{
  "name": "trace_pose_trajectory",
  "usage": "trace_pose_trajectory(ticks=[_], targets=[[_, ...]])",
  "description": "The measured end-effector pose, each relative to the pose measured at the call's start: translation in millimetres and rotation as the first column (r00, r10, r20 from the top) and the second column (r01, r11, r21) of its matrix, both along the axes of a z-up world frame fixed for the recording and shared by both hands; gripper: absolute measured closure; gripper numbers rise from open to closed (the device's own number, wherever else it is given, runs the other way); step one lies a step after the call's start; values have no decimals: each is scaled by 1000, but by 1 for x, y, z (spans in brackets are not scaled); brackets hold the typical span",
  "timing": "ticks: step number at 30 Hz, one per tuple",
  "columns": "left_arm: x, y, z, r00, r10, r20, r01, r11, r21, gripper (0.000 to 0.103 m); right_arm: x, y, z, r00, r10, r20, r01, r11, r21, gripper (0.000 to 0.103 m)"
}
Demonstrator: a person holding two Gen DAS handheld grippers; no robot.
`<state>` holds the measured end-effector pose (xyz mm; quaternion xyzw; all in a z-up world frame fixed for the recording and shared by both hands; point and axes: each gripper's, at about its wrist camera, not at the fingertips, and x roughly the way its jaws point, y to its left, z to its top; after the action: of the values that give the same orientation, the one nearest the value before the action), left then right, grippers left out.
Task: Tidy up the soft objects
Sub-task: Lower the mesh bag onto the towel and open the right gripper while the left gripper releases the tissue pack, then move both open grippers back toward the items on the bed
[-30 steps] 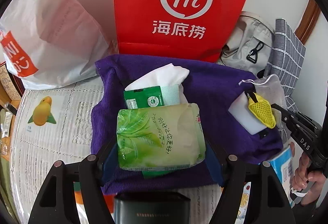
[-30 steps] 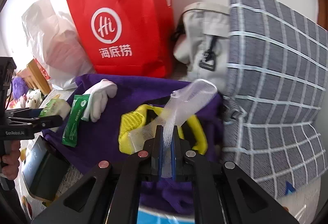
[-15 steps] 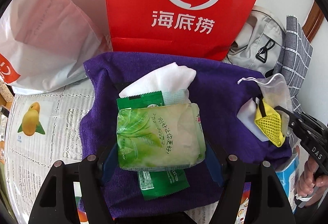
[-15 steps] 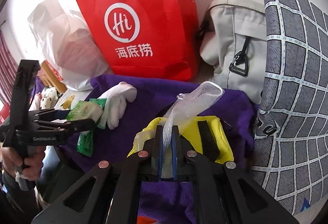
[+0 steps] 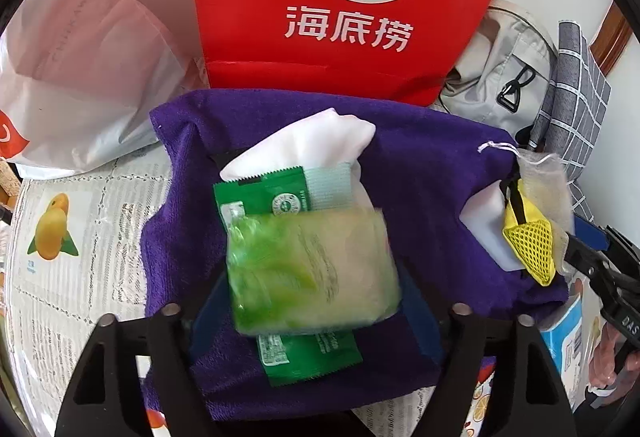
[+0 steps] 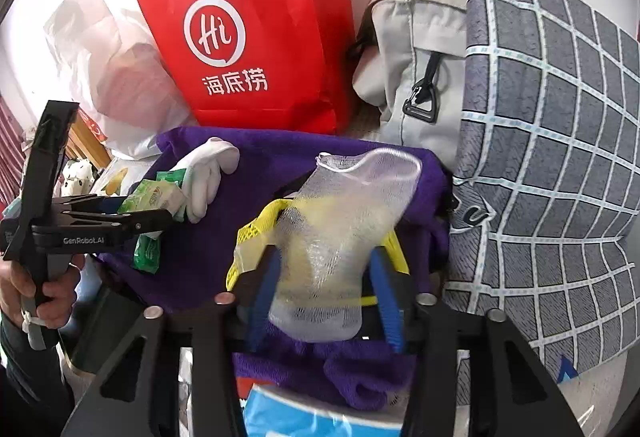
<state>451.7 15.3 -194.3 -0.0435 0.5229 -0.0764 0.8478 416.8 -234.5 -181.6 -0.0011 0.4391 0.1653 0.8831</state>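
Spreading both pairs of fingers at once, the left gripper (image 5: 312,317) risks dropping the blurred green-and-cream soft tissue pack (image 5: 312,265) off the purple towel (image 5: 424,181), while the right gripper (image 6: 324,297), parting around the white mesh pouch (image 6: 336,237), may snag it.

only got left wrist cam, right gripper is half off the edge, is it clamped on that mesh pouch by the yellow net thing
Observer: No. In the right wrist view the right gripper has its jaws opening. The mesh pouch stands between the blue pads, which do not press on it.
Operator: ok and the white thing behind the tissue pack, cloth or what
Observer: A white glove. Its fingers show from that side, and it lies on the purple towel.
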Motion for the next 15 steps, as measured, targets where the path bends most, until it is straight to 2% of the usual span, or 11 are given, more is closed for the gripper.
trace_pose_trajectory(ticks=[5, 15], targets=[[-8, 0, 8, 1000, 17, 10, -16, 999, -43, 19, -14, -3, 6, 1000, -4, 18, 5, 1000, -28, 46], [-52, 12, 44, 997, 36, 67, -34, 999, -31, 19, -66, 2, 28, 998, -12, 66, 13, 1000, -26, 44]])
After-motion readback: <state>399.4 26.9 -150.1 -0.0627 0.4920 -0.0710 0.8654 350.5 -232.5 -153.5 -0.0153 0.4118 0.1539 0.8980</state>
